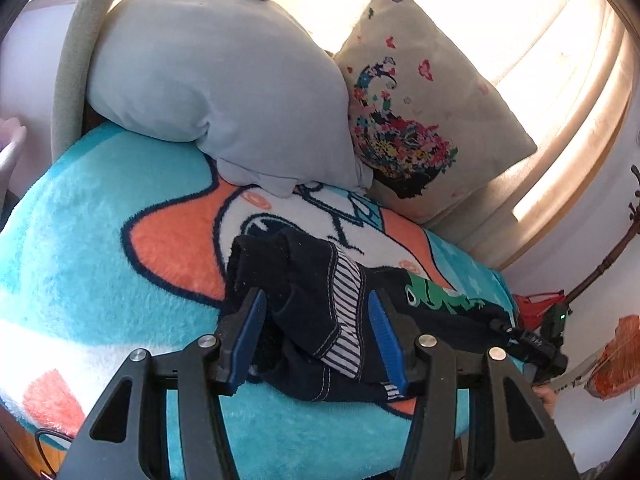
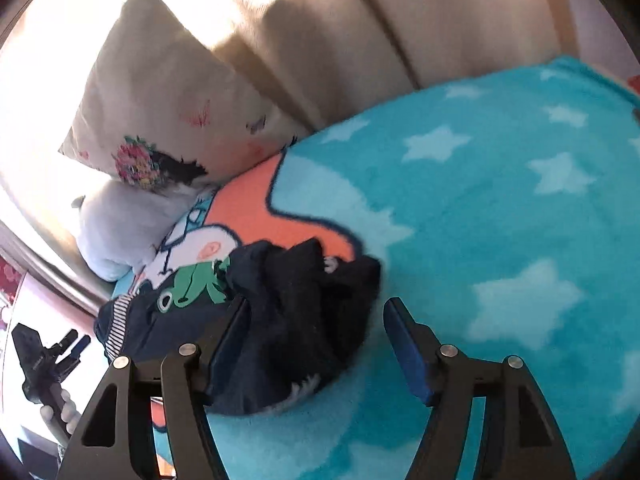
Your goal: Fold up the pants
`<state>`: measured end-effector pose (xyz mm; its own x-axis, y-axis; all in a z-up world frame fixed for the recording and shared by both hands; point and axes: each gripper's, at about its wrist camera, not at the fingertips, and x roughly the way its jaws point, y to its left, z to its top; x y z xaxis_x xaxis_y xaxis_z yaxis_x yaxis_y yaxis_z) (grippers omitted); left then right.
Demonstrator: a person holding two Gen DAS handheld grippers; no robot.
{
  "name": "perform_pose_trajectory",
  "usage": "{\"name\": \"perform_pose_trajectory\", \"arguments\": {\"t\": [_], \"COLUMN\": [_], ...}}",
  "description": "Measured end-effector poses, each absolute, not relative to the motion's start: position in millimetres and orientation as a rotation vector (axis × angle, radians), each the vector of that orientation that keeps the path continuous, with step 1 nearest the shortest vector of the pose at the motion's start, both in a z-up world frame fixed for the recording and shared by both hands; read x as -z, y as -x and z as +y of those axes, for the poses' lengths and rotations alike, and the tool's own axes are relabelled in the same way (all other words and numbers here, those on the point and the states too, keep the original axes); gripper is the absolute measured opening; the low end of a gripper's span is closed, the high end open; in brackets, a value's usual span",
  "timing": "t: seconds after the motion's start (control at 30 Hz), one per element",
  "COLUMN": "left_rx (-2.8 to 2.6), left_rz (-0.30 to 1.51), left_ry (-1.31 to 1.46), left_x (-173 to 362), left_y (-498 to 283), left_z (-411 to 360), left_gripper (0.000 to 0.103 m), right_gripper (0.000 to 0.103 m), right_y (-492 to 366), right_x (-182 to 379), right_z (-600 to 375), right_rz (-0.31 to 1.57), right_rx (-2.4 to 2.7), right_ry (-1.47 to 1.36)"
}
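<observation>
I see the dark navy pants (image 1: pixel 320 312) bunched in a heap on the turquoise fleece blanket (image 1: pixel 100 208), a green frog print facing up. My left gripper (image 1: pixel 316 320) straddles the striped waistband, jaws apart and not pressing the cloth. Only the right view shows the star-patterned stretch of blanket; there my right gripper (image 2: pixel 316 340) stands wide, one finger against the heap, the other clear. A grey plush cushion (image 1: pixel 224 80) and a floral pillow (image 1: pixel 424 112) lean against the beige backrest (image 2: pixel 360 28) behind.

Each black tool (image 1: pixel 316 312) has blue finger pads (image 1: pixel 384 332) and silver screws (image 1: pixel 426 340).
</observation>
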<state>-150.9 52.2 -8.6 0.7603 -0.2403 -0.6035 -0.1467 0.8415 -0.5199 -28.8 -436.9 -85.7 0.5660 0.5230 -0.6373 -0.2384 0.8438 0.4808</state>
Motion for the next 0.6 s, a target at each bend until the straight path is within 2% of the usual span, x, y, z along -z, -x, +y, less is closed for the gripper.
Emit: {"name": "perform_pose_trajectory", "arguments": {"t": [0.03, 0.07, 0.3, 0.6], "left_rx": [0.042, 0.027, -0.052, -0.189], "left_rz": [0.718, 0.720, 0.721, 0.890], "left_ry": [0.586, 0.590, 0.581, 0.482], "left_x": [8.6, 8.4, 2.6, 34.7], "left_y": [150.2, 149.5, 135.3, 96.8], "left_z": [53.1, 54.1, 47.7, 23.9], "left_gripper": [0.053, 0.053, 0.053, 0.070], "right_gripper": [0.039, 0.022, 0.020, 0.023], "right_y": [25.4, 19.6, 13.3, 3.6], "right_x": [88.4, 91.1, 72.7, 89.1], "right_z": [-430.8, -426.3, -439.7, -460.1], "right_rz": [0.871, 0.886, 0.811, 0.846], "right_rx": [-0.471, -0.479, -0.437, -0.389], "right_ry": [-0.363, -0.373, -0.368, -0.385]}}
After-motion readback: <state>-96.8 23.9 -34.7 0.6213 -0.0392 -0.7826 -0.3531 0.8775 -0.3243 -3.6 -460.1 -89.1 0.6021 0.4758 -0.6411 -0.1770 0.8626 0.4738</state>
